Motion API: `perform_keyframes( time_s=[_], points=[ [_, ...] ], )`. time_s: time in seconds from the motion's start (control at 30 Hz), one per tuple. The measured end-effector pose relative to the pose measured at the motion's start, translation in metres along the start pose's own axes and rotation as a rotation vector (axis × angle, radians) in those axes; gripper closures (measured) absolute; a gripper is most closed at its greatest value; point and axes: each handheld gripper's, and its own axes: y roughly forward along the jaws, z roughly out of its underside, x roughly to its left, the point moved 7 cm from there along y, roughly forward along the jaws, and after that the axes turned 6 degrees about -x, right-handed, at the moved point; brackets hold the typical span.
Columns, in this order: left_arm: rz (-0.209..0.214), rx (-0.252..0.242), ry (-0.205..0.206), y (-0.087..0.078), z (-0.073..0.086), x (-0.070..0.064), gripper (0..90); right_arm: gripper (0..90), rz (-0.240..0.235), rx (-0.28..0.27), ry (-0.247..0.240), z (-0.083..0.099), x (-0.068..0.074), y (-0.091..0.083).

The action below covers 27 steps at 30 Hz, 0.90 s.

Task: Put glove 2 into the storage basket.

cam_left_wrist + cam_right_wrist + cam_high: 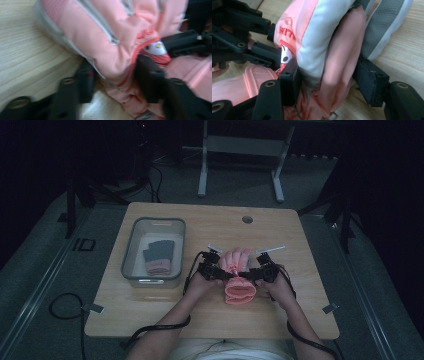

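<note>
A pink glove (238, 276) with white and grey panels lies near the middle of the wooden table (165, 312), its cuff toward the person. My left gripper (221, 273) pinches it from the left and my right gripper (251, 273) from the right. In the left gripper view the black jaws squeeze bunched pink glove fabric (110, 47) near a small cartoon patch (156, 48). In the right gripper view the jaws clamp a thick fold of the glove (324, 62), and the left gripper's jaws (265, 58) show at the left.
A clear plastic bin (131, 251) stands at the left of the table with a grey-and-pink glove (159, 257) inside. A round hole (247, 219) sits near the table's far edge. Cables trail off the front edge. A desk frame (241, 155) stands beyond.
</note>
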Motion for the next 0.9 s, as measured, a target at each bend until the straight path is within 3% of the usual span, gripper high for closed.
perform_keyframes(
  time_s=[0.13, 0.2, 0.4, 0.53, 0.7, 0.73, 0.77, 0.9],
  points=[
    [-0.021, 0.009, 0.054, -0.003, -0.003, -0.007, 72.4, 54.6, 0.021, -0.017, -0.025, -0.001, 0.005, -0.004],
    [-0.010, 0.005, 0.059, -0.005, -0.005, -0.009, 74.2, 59.2, 0.017, -0.024, -0.022, -0.002, 0.008, -0.007],
    [-0.026, -0.004, 0.084, -0.015, -0.009, -0.018, 75.6, 61.5, 0.013, -0.044, -0.033, -0.004, 0.015, -0.015],
    [-0.034, -0.023, 0.113, -0.030, -0.018, -0.023, 75.9, 61.6, -0.009, -0.080, -0.037, -0.013, 0.023, -0.022],
    [-0.083, -0.045, 0.161, -0.052, -0.031, -0.029, 75.9, 61.8, -0.020, -0.127, -0.061, -0.029, 0.036, -0.031],
    [-0.083, -0.045, 0.161, -0.052, -0.031, -0.029, 75.9, 61.8, -0.020, -0.127, -0.061, -0.029, 0.036, -0.031],
    [-0.094, -0.056, 0.170, -0.063, -0.036, -0.028, 75.9, 61.8, -0.021, -0.132, -0.067, -0.033, 0.039, -0.033],
    [-0.112, -0.081, 0.150, -0.083, -0.043, -0.020, 75.9, 61.9, -0.027, -0.134, -0.101, -0.055, 0.056, -0.030]
  ],
)
